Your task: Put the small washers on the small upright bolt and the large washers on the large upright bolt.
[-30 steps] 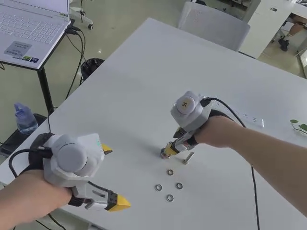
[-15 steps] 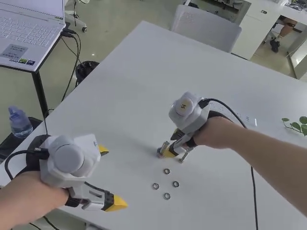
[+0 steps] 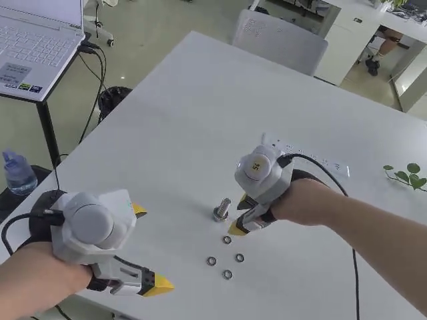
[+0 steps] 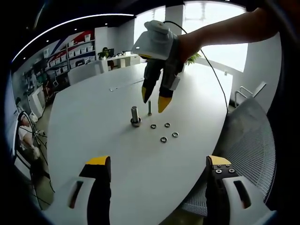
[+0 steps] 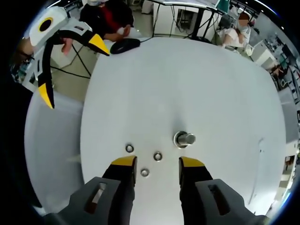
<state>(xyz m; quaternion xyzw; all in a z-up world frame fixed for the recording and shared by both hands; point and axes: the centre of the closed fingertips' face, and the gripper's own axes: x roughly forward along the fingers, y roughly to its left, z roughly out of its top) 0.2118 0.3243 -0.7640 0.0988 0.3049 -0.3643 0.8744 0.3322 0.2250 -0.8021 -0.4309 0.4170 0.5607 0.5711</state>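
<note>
We work on a bare white tabletop. The left claw hangs at the near edge, spread wide and empty. The right claw is partly open with nothing between its tips, poised low over the parts.

In the head view the large bolt stands on its head just at 9 o'clock of the right claw. In the left gripper view the small bolt, much thinner, stands just behind the large bolt, under the right claw's tips. We judge it easy to topple, so we would keep clear of it.

Four washers lie flat in a loose cluster at 5 o'clock of the large bolt, apart from each other. They are too small for us to sort by size. We expect them to be light, hard and slick, and likely to skate on the smooth surface. We would narrow the claw, bring the tips down to the tabletop, and pinch one across its outer rim.
</note>
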